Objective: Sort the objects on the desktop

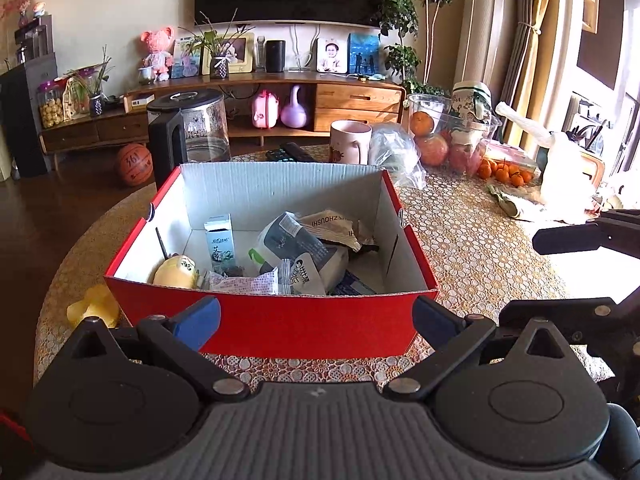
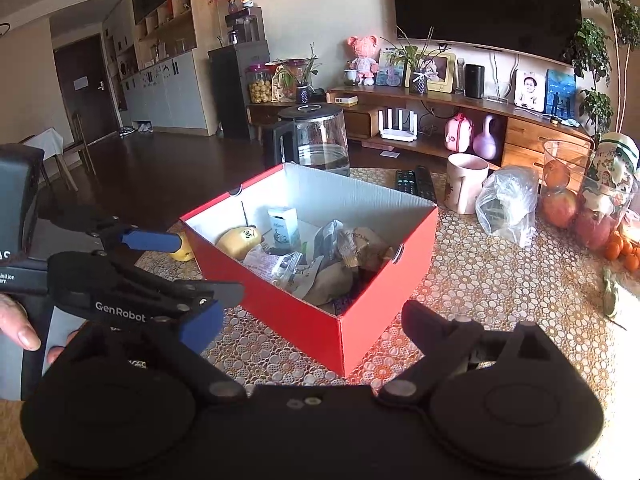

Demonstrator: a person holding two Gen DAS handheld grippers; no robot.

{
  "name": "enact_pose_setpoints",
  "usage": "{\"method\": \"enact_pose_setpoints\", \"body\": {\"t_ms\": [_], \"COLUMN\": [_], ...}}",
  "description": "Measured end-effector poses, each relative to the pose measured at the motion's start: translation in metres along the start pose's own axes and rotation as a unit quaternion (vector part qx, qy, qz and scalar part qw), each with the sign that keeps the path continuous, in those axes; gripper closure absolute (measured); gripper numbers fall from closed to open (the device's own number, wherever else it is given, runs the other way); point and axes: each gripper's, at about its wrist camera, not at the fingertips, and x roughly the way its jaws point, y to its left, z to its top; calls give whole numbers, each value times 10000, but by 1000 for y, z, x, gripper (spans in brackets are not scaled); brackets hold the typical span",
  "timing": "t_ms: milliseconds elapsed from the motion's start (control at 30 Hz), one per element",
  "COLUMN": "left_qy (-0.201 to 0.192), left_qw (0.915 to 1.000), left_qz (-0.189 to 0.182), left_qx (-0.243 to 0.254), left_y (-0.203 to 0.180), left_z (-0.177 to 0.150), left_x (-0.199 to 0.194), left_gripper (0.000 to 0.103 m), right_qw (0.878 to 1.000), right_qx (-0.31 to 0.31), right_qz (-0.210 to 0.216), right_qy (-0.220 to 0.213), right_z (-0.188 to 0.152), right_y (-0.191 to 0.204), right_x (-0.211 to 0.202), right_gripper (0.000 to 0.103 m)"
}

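Hovering both tongs at the counter's near edge, we've got nothing gripped: left tongs [image 1: 316, 316] are spread wide w/ the red box [image 1: 280, 320] just ahead of the blue pads, and right tongs [image 2: 312, 320] are spread too, aimed at the box's near corner. The box sits mid-counter, already loaded w/ packets, a small carton [image 1: 219, 240] and a yellow plush [image 1: 176, 272]. One yellow toy [image 1: 94, 306] is outside, on the counter by the box's left wall near the counter's left edge — prob. the next pick. Risks as we judge them: the toy is close to that edge, so a clumsy approach could nudge it off; the box wall crowds the grip, so a pad may catch the cardboard and shove the box toward the kettle [image 1: 196, 128] at the far edge. The two tongs are near each other, so they could clash. The mug [image 1: 350, 142] and bagged item [image 1: 394, 152] by the far edge look unsorted.
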Motion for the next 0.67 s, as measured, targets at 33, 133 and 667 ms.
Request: {"method": "enact_pose_setpoints", "body": {"t_ms": [33, 133, 667], "left_qy": [8, -9, 75], "left_qw": [10000, 10000, 9996], "left_qz": [30, 76, -179], "left_qx": [-22, 13, -211], "left_y": [0, 0, -4], "left_z": [-1, -5, -15], "left_x": [0, -1, -1], "left_gripper": [0, 0, 0], "right_qw": [10000, 10000, 9997], "right_qx": [17, 10, 100], "right_qz": [8, -20, -216], "right_qy": [5, 8, 46], "right_z": [-1, -4, -11], "right_y": [0, 0, -5], "right_x": [0, -1, -2], "right_gripper": [7, 7, 7]}}
